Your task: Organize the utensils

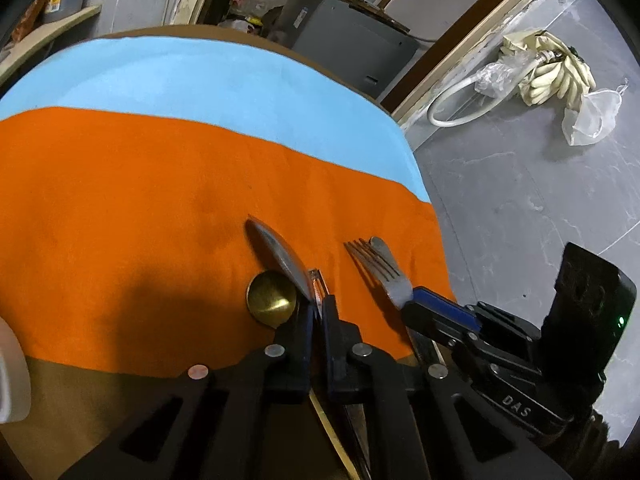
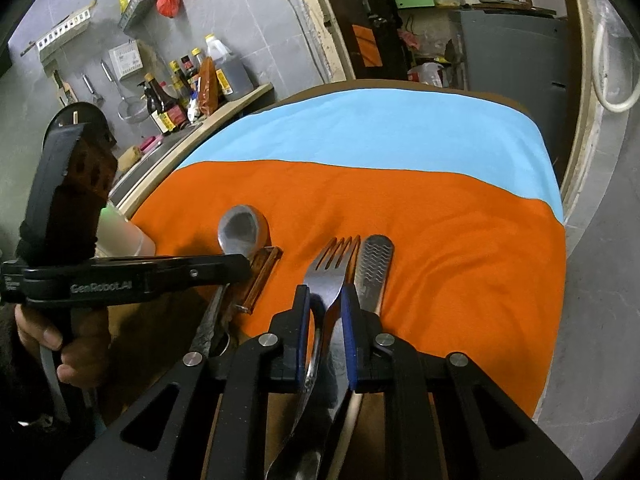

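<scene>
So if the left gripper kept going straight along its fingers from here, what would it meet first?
The left gripper is shut on a silver spoon, so the spoon's bowl leads. Straight ahead lies only bare orange cloth, which it would probably touch first, though depth is hard to judge.

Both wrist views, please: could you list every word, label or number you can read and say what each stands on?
"DAS": on the right claw's black body, left wrist view.
"GenRobot.AI": on the side of the left claw, right wrist view.
Smaller print left of that logo: too blurred to read.
Sauce bottles and the white wall panel: labels too small to read.
Utensils and cloth: no text visible.
</scene>
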